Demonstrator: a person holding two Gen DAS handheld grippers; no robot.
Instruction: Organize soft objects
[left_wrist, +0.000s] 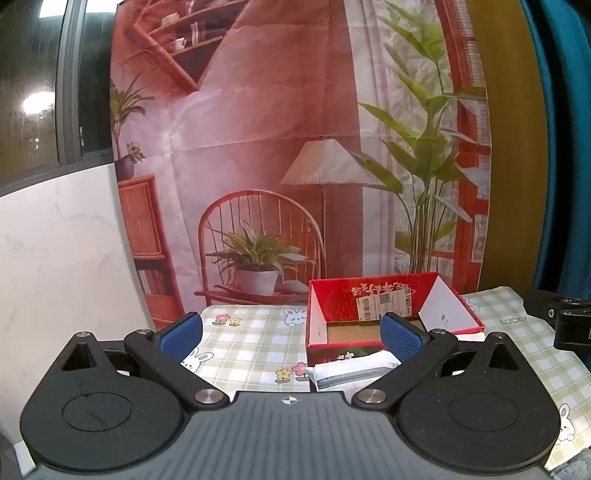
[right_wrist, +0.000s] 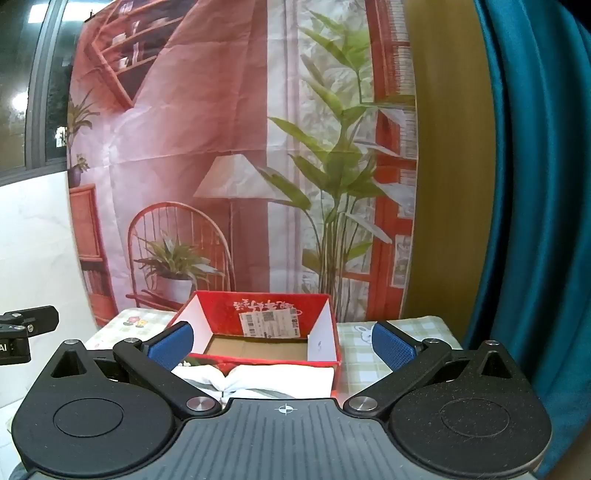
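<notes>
A folded white cloth with grey stripes (left_wrist: 351, 371) lies on the checked tablecloth just in front of an open red cardboard box (left_wrist: 373, 354). My left gripper (left_wrist: 291, 334) is open and empty, the cloth low between its fingers toward the right one. In the right wrist view the cloth (right_wrist: 273, 380) lies bunched against the box's (right_wrist: 258, 360) front wall, below and between the fingers of my right gripper (right_wrist: 282, 345), which is open and empty. The box holds nothing I can see, its brown floor bare.
The table has a green checked cloth with rabbits and flowers (left_wrist: 251, 343). A printed backdrop (left_wrist: 280, 147) hangs right behind the table. A white wall (left_wrist: 55, 258) is at left, a teal curtain (right_wrist: 535, 184) at right. The other gripper's black body (left_wrist: 565, 325) shows at right.
</notes>
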